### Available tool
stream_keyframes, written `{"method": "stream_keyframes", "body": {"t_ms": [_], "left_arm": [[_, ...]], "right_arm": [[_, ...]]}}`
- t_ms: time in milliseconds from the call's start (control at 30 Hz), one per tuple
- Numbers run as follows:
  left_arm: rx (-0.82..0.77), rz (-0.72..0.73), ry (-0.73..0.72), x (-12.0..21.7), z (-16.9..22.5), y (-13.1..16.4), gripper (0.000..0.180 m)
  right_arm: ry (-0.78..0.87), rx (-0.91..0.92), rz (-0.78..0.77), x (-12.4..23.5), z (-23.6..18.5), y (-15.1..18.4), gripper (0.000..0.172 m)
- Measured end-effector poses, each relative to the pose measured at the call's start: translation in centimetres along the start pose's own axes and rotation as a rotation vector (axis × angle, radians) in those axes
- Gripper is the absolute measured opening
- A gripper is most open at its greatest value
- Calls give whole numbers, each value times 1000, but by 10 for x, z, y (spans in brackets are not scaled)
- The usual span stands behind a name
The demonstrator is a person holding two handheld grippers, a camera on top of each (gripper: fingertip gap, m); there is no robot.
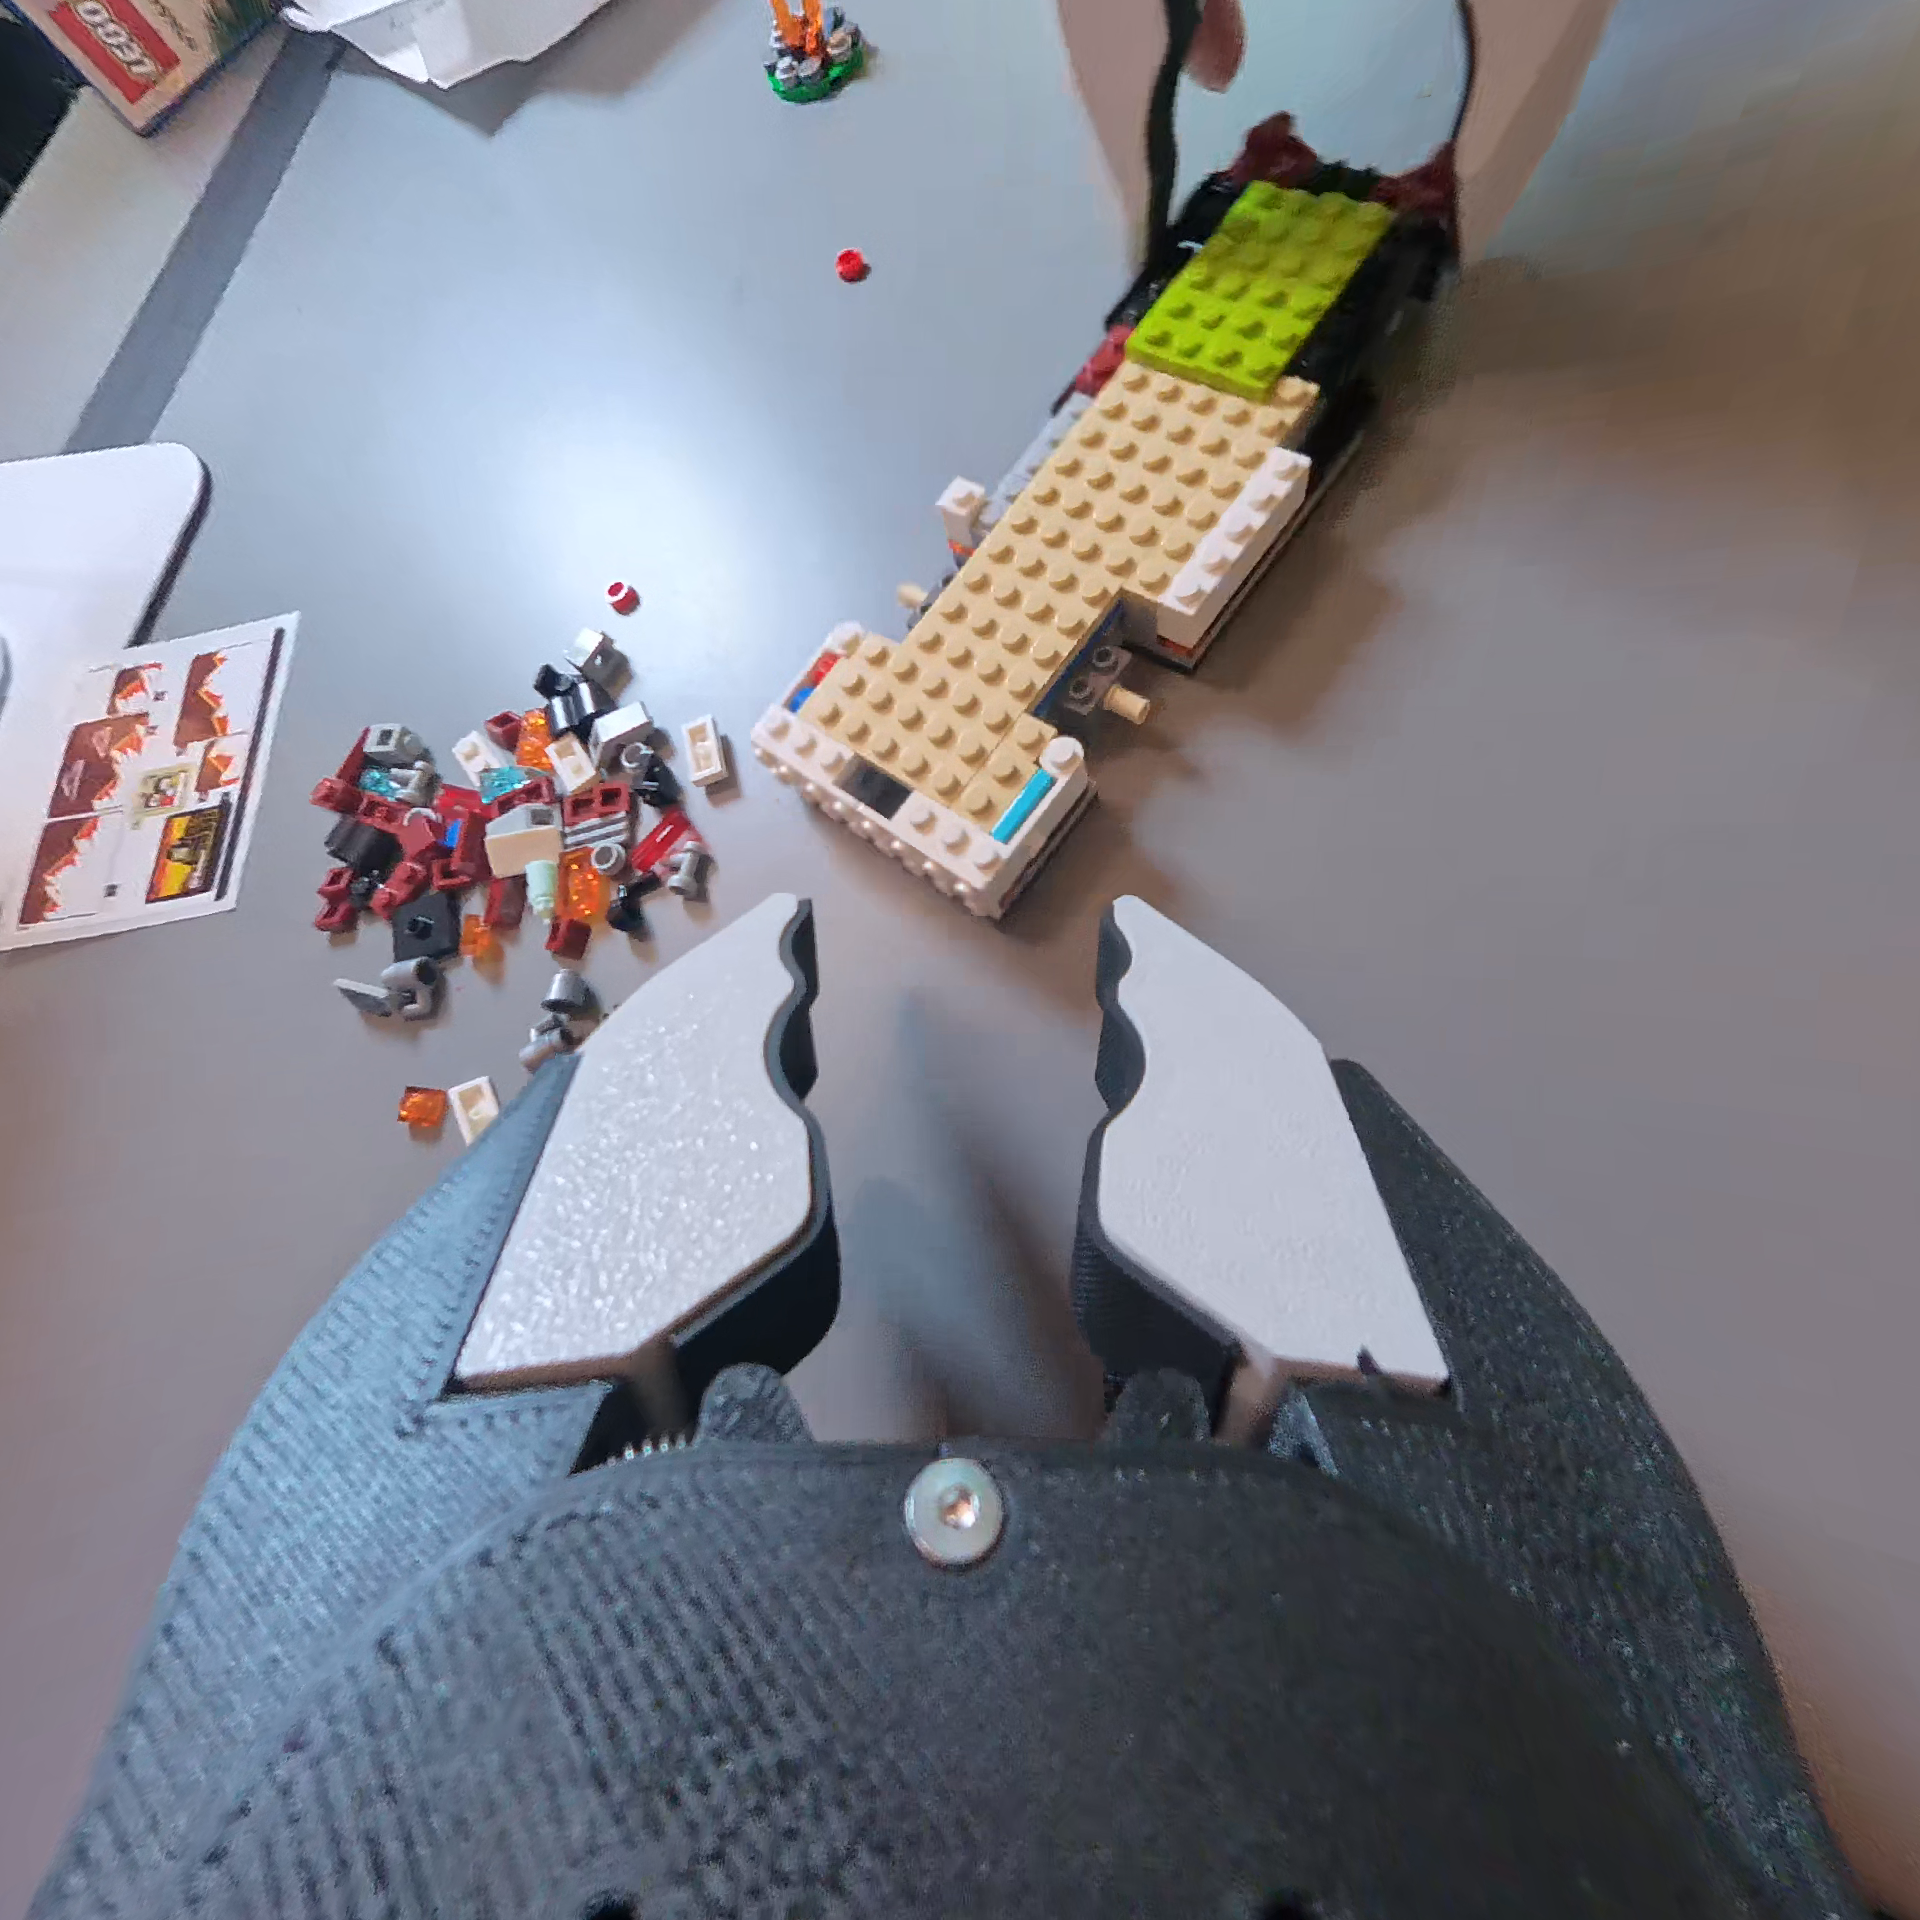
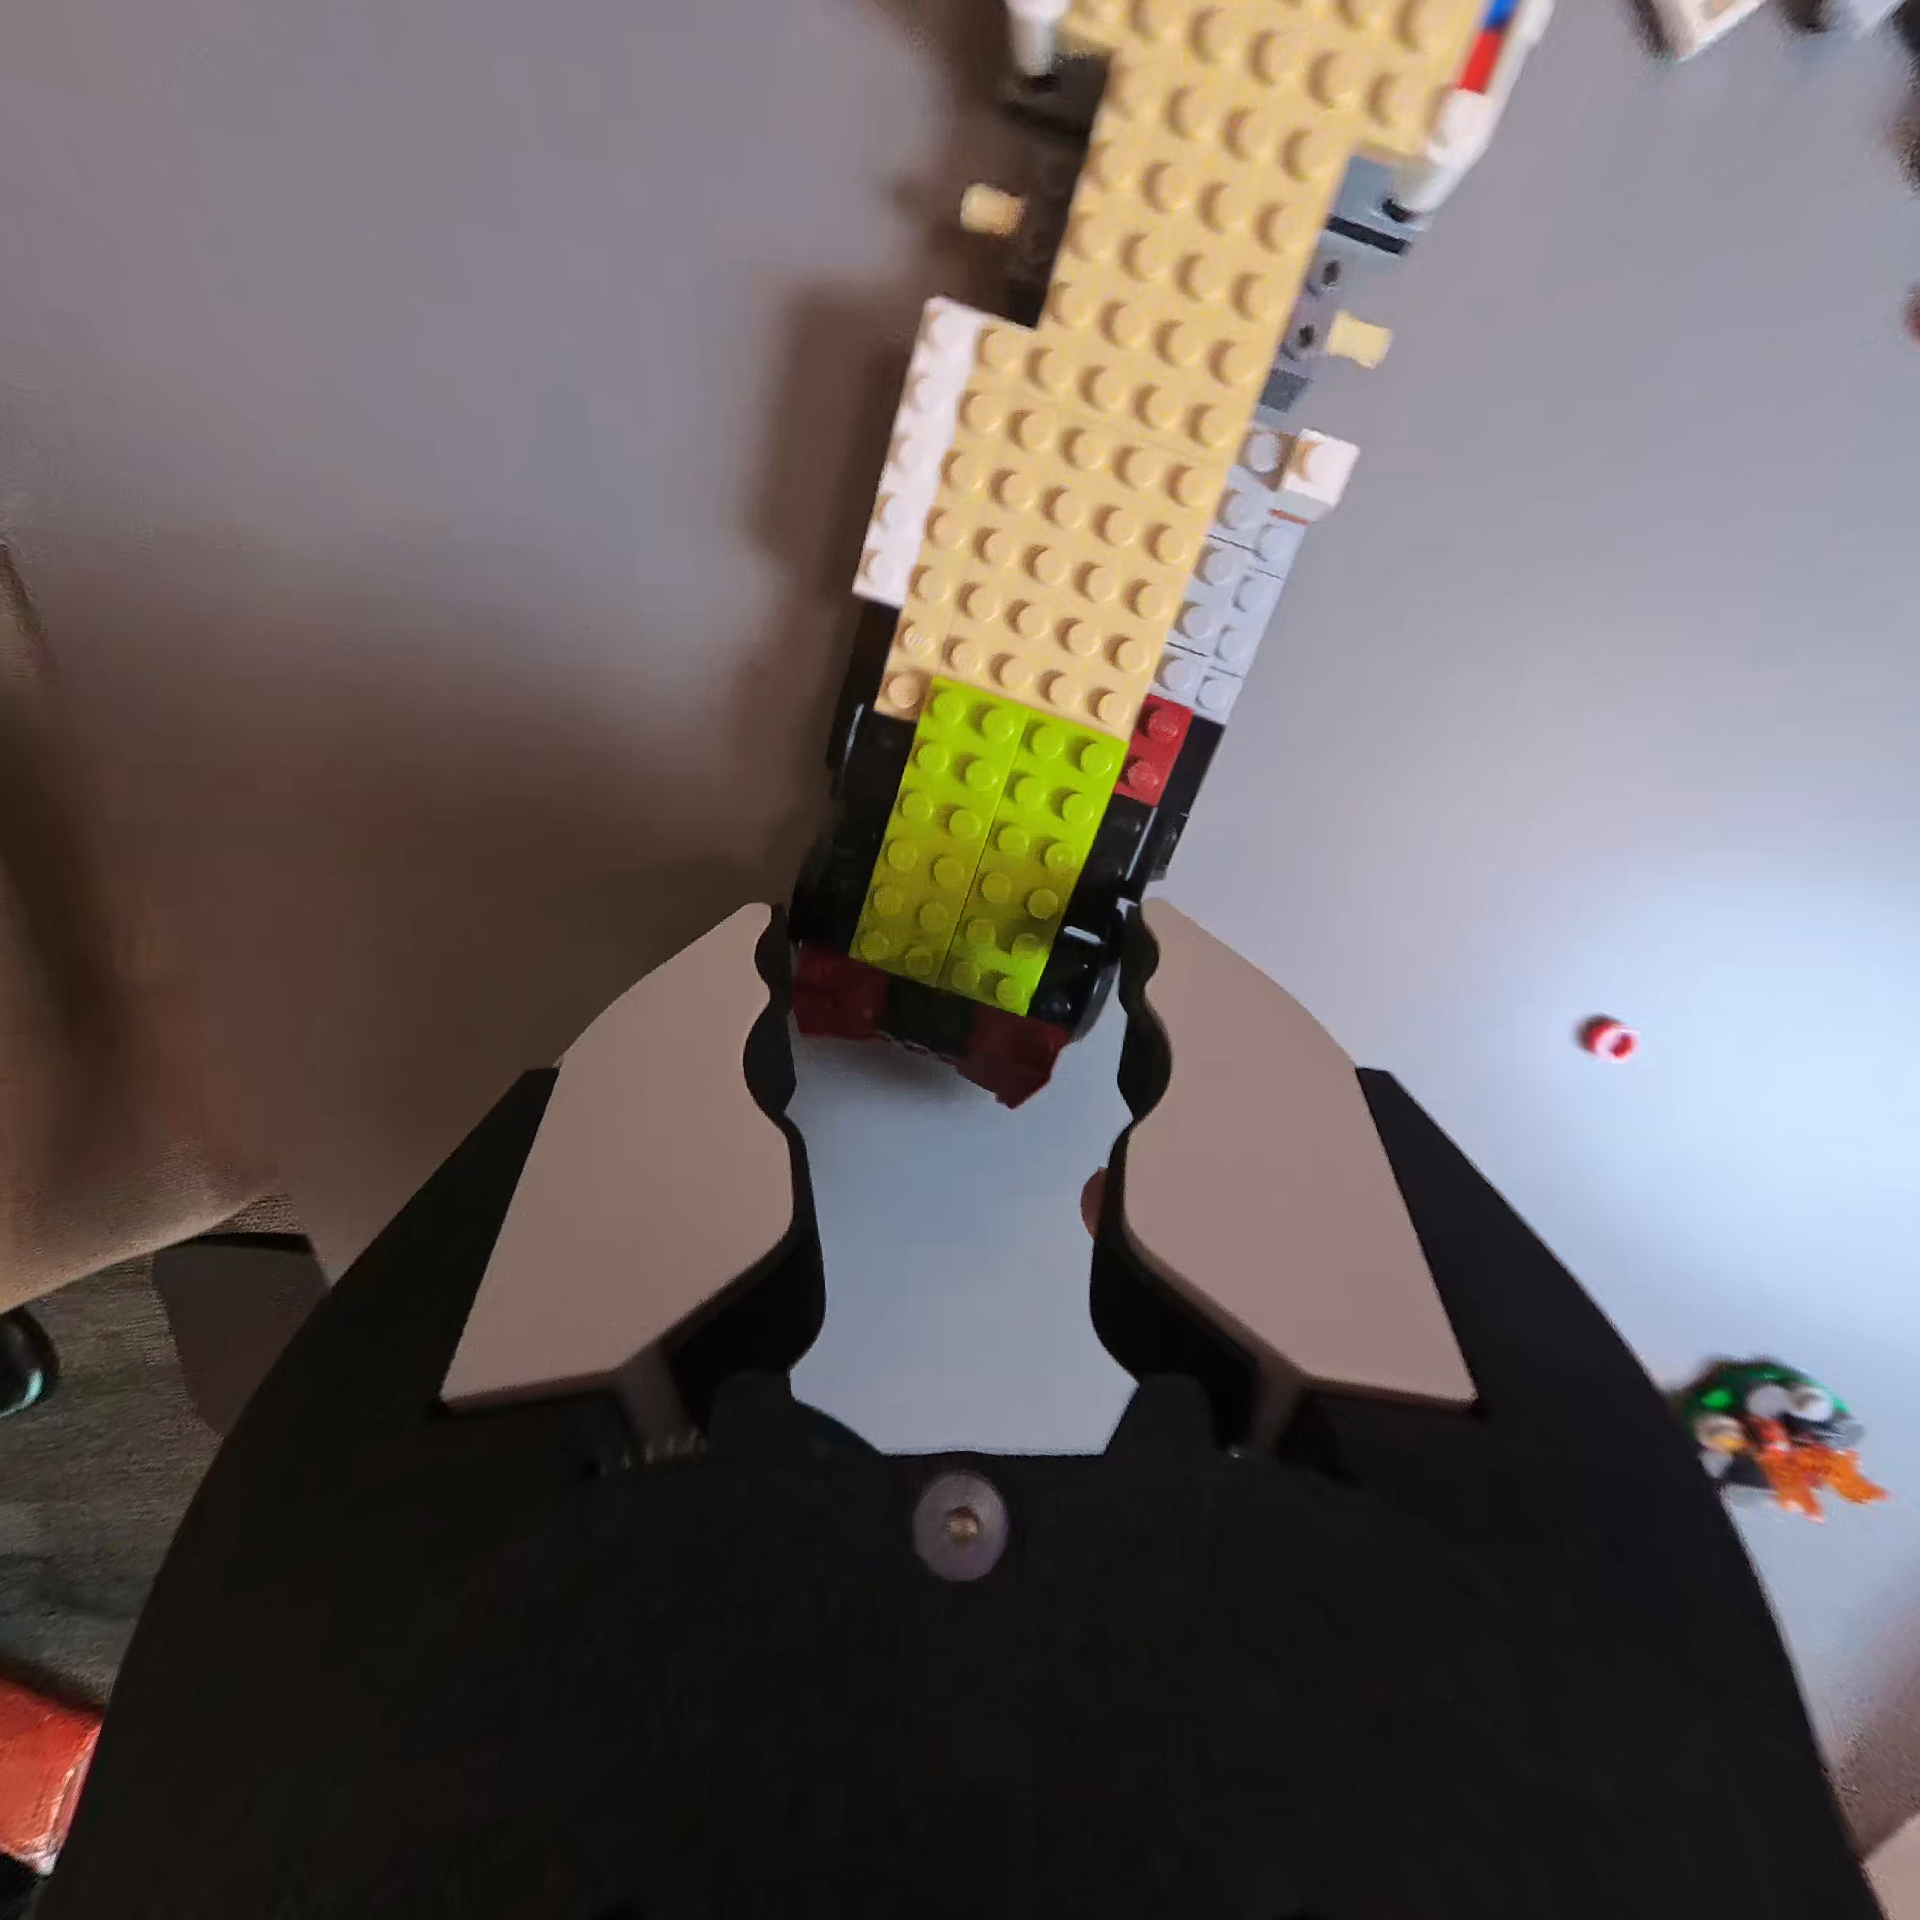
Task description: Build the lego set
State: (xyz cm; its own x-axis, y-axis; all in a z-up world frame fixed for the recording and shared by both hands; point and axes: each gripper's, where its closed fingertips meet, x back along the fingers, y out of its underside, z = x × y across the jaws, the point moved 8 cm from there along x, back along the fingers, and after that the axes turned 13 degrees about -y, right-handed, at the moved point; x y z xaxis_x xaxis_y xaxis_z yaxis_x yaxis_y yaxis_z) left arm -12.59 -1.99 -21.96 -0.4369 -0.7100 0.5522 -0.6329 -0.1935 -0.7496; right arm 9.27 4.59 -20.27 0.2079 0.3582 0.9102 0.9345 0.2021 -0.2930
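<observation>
Up close, R gripper (image 2: pixel 951 935) straddles dark end of long brick model (image 2: pixel 1122 436) on grey table (image 2: pixel 416 520); pads (image 2: pixel 774 966) look pressed on its sides, tho blurry. L gripper (image 1: pixel 951 935) open, bare, just short of model's white end. Loose brick pile (image 1: pixel 499 821) to left, sticker sheet (image 1: pixel 135 779) farther left.

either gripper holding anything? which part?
Left gripper: nothing, open over bare table. Right gripper: clamps the brick model by its black sides at the lime-green end.
</observation>
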Motion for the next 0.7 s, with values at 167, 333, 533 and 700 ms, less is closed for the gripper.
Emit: {"method": "stream_keyframes", "body": {"t_ms": [167, 333, 533, 700], "left_arm": [[-12, 17, 23, 9, 5, -3, 45], [-30, -30, 84, 8, 18, -3, 40], [-20, -44, -28, -6, 15, -3, 36], [67, -24, -169, -11, -3, -6, 34]], "right_arm": [[-9, 12, 23, -13, -37, -2, 62], [43, -65, 93, -13, -50, -2, 67], [40, -89, 158, -8, -62, 14, 68], [1, -53, 229, -16, -78, 17, 53]]}}
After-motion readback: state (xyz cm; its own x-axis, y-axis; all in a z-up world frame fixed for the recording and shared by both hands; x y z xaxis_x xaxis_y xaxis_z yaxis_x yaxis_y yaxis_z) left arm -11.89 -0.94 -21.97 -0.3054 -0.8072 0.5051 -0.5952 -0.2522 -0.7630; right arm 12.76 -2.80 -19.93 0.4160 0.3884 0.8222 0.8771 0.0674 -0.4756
